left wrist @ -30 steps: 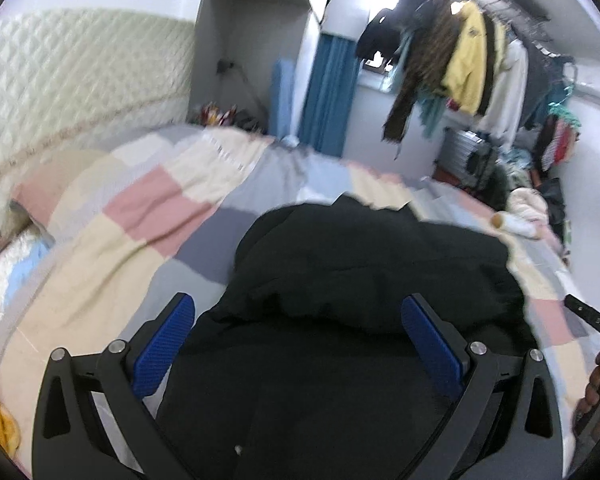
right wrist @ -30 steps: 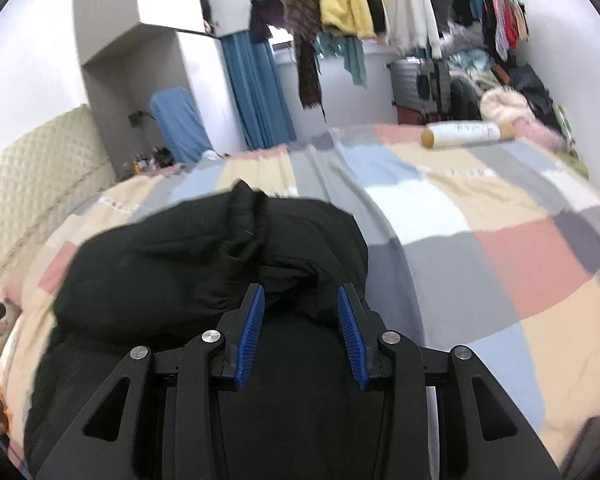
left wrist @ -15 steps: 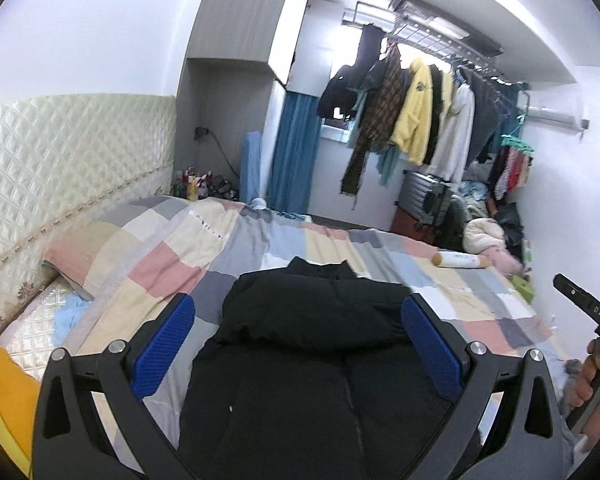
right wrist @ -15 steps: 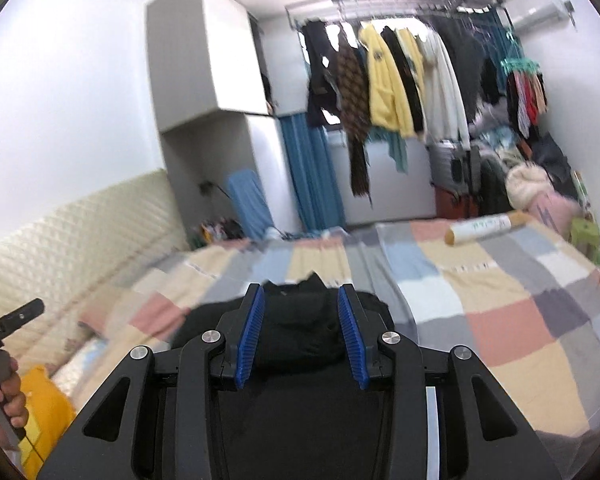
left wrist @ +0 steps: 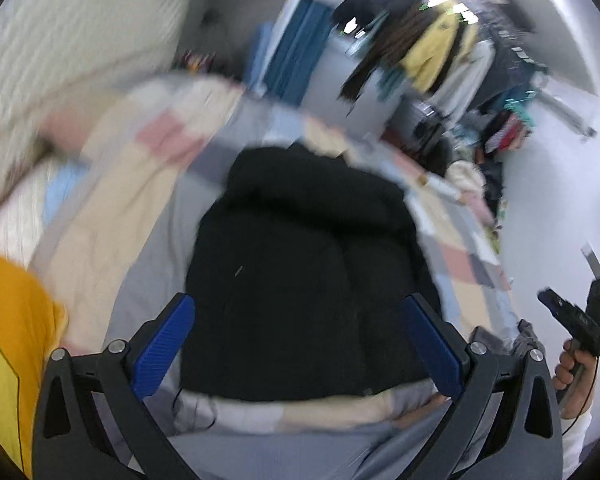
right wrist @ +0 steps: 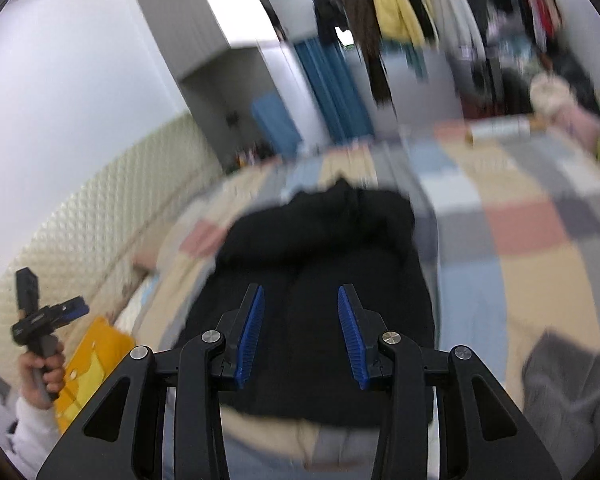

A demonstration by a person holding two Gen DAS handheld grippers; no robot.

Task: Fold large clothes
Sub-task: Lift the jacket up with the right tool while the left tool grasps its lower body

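Nearest me, my left gripper [left wrist: 298,344] is spread wide and empty, and my right gripper [right wrist: 301,334] is partly open with nothing between its pads — both hover above the near edge of the black jacket [left wrist: 300,280]. Half a second ago both cameras looked up across the room; now they have tipped back down, blurred by the motion, and the jacket lies as a compact bundle on the patchwork bedspread [right wrist: 540,240]. I judge this fold finished — hands free to check or begin the next, with hanging clothes [left wrist: 432,52] beyond.
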